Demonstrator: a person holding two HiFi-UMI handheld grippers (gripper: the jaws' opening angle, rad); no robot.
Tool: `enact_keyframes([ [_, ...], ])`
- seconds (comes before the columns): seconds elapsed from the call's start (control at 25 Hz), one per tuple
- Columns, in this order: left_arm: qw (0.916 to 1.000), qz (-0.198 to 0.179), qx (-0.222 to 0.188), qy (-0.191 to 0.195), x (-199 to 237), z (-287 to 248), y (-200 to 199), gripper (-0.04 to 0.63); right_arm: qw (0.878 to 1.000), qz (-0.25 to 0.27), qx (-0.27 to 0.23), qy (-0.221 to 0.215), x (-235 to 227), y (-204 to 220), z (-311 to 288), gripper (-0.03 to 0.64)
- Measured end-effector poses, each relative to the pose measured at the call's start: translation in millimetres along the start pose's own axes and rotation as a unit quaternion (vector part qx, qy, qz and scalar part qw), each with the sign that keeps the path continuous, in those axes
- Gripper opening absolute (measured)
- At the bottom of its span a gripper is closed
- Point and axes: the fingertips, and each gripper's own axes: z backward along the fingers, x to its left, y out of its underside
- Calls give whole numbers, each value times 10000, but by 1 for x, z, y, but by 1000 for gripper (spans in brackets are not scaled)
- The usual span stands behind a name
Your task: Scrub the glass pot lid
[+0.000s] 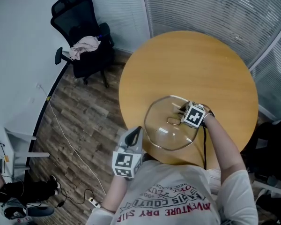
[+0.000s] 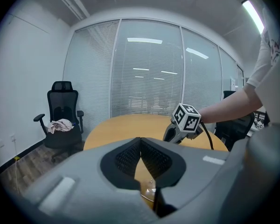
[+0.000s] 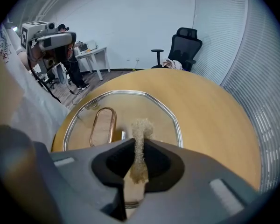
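**Operator and handheld grippers: outward appearance**

White short-sleeved T-shirt, near edge of scene, with red block lettering across the chest. Left gripper: grey moulded shell, black ribbed jaw pads, white cube with black square markers. Right gripper: same grey shell and black pads, matching marker cube, thin black cable running beside the bare forearm.

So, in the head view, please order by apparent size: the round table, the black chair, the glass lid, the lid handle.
1. round table
2. black chair
3. glass lid, only slightly smaller than the chair
4. lid handle
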Motion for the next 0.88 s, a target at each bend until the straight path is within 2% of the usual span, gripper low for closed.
enact_keyframes([
  [0.2,9999,24,94,29,5,-2,1,8,10000,-35,34,86,6,10,2,55],
  [0.4,9996,-37,159,230,6,-4,-6,8,9995,-11,143,292,18,17,10,55],
  [0.68,9978,-149,235,595,8,-12,-17,8,9959,-606,93,663,36,34,14,55],
  [0.88,9960,-217,239,831,9,-13,-25,8,9870,-1269,220,957,47,43,18,55],
])
